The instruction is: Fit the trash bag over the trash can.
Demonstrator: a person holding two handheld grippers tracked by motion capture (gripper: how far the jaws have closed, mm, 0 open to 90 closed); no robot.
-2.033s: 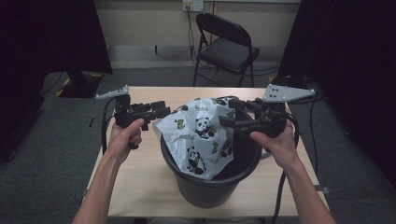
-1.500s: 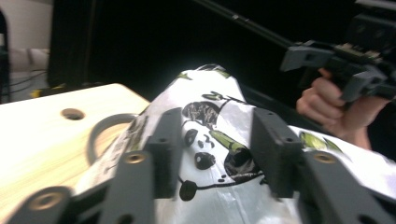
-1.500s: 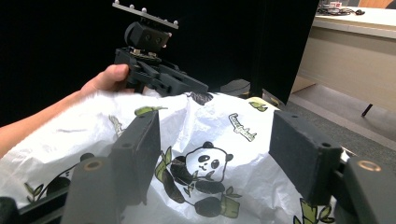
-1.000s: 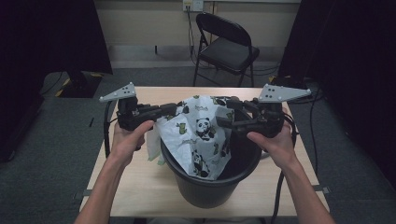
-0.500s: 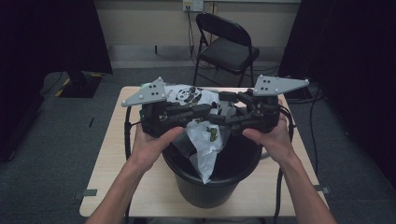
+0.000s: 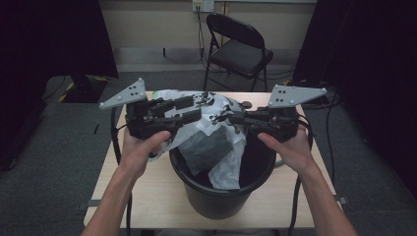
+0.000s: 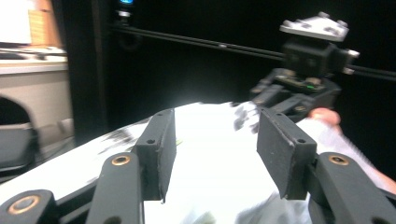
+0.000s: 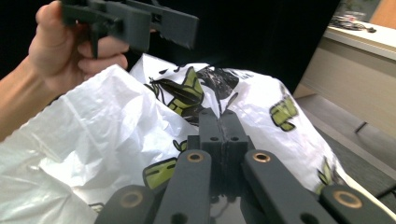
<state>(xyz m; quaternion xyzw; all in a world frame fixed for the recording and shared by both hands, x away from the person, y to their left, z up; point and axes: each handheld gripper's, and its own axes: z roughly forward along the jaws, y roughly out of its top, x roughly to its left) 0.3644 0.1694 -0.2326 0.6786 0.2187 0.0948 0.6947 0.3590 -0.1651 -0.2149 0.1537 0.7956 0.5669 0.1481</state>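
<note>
A white plastic bag point(image 6: 206, 142) printed with pandas hangs bunched over a black bucket point(image 6: 216, 196), its lower end inside the rim. My left gripper point(image 6: 194, 109) is held above the bucket's left side. Its jaws have just been opening and stand apart point(image 7: 217, 121), with the bag point(image 7: 210, 163) under and beyond them, and the pads do not press on it. My right gripper point(image 6: 230, 119) faces it from the right, shut point(image 8: 219, 116) on a fold of the bag point(image 8: 116, 121). The left gripper point(image 8: 135, 23) also appears top left in the right gripper view.
The bucket stands on a small wooden table point(image 6: 147, 196), near its front edge. A black folding chair point(image 6: 241, 49) stands behind the table. Dark curtains hang on both sides. Cables trail from both grippers down the table's sides.
Both grippers rose and came together over the bucket, lifting the bag's top. The left jaws, shut on the bag before, now stand apart. The bag is more bunched.
</note>
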